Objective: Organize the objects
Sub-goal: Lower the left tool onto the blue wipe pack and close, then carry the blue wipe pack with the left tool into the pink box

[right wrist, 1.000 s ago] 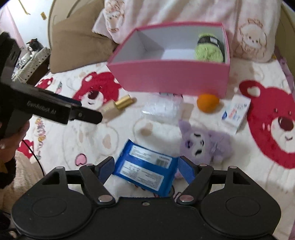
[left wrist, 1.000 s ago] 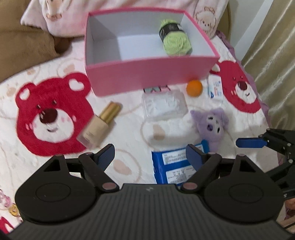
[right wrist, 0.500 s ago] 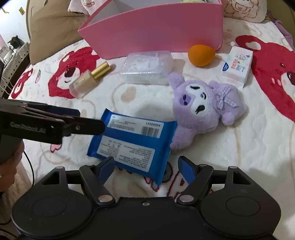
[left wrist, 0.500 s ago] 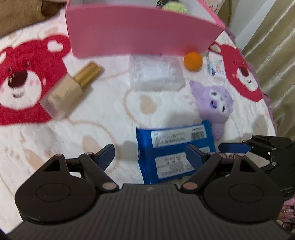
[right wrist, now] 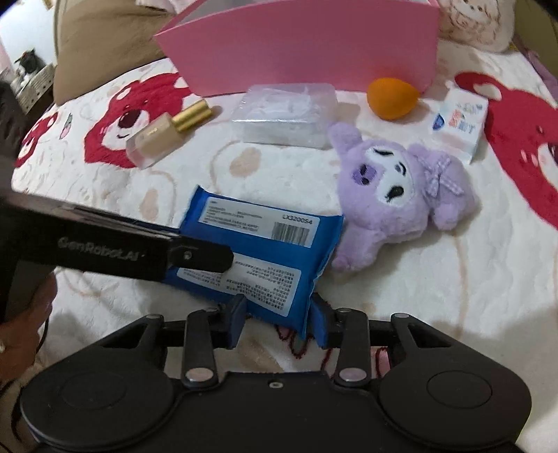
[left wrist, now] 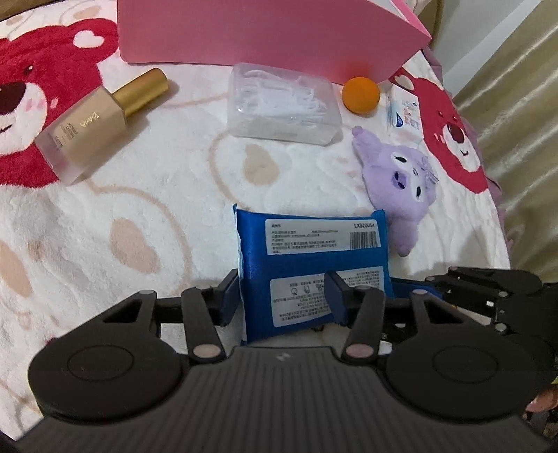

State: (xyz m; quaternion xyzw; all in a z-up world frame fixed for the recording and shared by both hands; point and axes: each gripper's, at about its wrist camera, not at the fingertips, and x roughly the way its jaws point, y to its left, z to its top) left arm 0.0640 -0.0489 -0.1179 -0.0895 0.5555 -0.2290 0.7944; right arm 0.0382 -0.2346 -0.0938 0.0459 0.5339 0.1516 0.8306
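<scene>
With both tools on the same soft pack, the main hazard is uneven pull. My left gripper is clamped on the near end of the blue wipes pack, and my right gripper is clamped on its near corner; both sets of jaws have just been closing onto it. The pack lies on the bear-print blanket, just beside the purple plush and well short of the pink box.

If I lift one hand faster than the other, the slick wrapper may slide out of the weaker grip or buckle. The right hold is at the pack's edge only, so it is likelier to slip.

Compared with a second ago, both grippers have come down to the pack, and their jaws, then wide apart above it, now pinch it.
</scene>
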